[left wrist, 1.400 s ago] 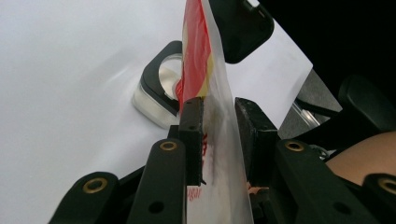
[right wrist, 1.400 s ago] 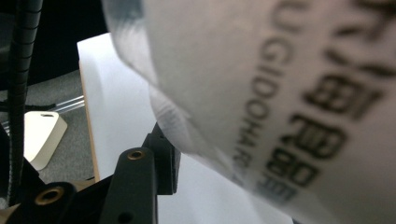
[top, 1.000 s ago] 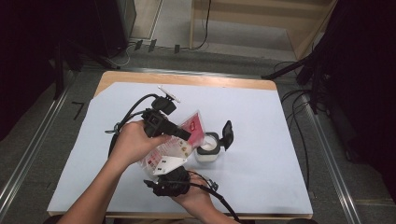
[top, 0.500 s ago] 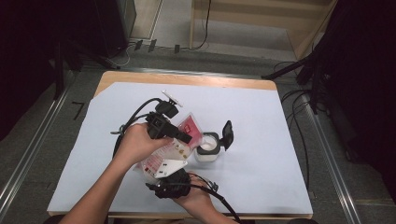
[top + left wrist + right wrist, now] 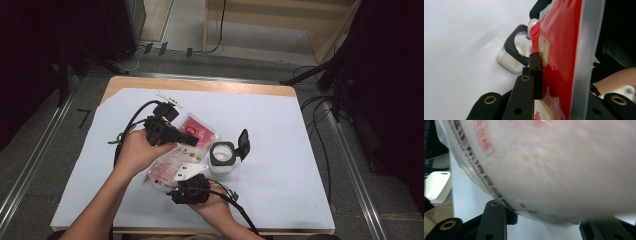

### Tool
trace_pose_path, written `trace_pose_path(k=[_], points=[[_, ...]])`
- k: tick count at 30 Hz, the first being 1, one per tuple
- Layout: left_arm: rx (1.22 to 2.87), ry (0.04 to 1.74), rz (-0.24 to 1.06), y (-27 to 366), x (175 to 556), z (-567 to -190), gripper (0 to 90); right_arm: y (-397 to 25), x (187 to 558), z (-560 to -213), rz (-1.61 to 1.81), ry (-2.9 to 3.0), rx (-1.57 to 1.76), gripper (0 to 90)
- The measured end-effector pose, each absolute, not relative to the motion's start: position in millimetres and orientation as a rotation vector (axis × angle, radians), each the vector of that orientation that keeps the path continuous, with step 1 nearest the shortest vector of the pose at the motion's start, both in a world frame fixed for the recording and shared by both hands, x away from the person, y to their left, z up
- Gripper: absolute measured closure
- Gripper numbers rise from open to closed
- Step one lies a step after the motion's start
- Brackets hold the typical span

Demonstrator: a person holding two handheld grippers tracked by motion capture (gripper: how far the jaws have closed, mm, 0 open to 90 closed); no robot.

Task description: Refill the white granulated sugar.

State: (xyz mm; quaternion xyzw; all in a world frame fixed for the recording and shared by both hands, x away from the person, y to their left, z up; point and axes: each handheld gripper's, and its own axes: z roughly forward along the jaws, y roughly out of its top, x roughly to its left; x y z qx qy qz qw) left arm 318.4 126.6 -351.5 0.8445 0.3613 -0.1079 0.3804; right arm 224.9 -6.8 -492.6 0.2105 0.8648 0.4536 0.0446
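A red and white pouch [image 5: 200,136] is held slanted over the table, just left of a clear jar [image 5: 221,159] with a black rim and its flip lid [image 5: 243,145] open. My left gripper [image 5: 191,140] is shut on the pouch's upper red edge [image 5: 559,62], one pad [image 5: 535,75] pressed flat against it. The jar [image 5: 515,53] stands beyond that pad. My right gripper [image 5: 191,191] is at the pouch's lower end. The pouch's white printed back [image 5: 554,167] covers its jaws, so its fingertips are hidden.
A white sheet [image 5: 280,130] covers the wooden table [image 5: 200,84]. Black cables [image 5: 131,125] trail from the left gripper over the sheet's left part. A small white strip [image 5: 168,98] lies near the far edge. Metal rails [image 5: 350,165] run along both sides.
My left gripper has shifted slightly toward me with the pouch's upper edge. The right gripper and the jar have stayed in place.
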Motion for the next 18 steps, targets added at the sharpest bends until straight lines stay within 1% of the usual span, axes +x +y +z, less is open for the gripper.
trace_pose_path(k=[10, 14, 18], points=[[2.088, 0.867, -0.202, 148, 309, -330, 87.0, -24, 242, -488, 1.381, 2.562, 0.658, 52.3], [2.087, 0.85, -0.154, 158, 307, -321, 89.3, -31, 252, -488, 1.369, 2.568, 0.76, 51.9], [2.09, 0.846, -0.119, 164, 306, -318, 90.0, -37, 264, -489, 1.363, 2.628, 0.903, 49.1]])
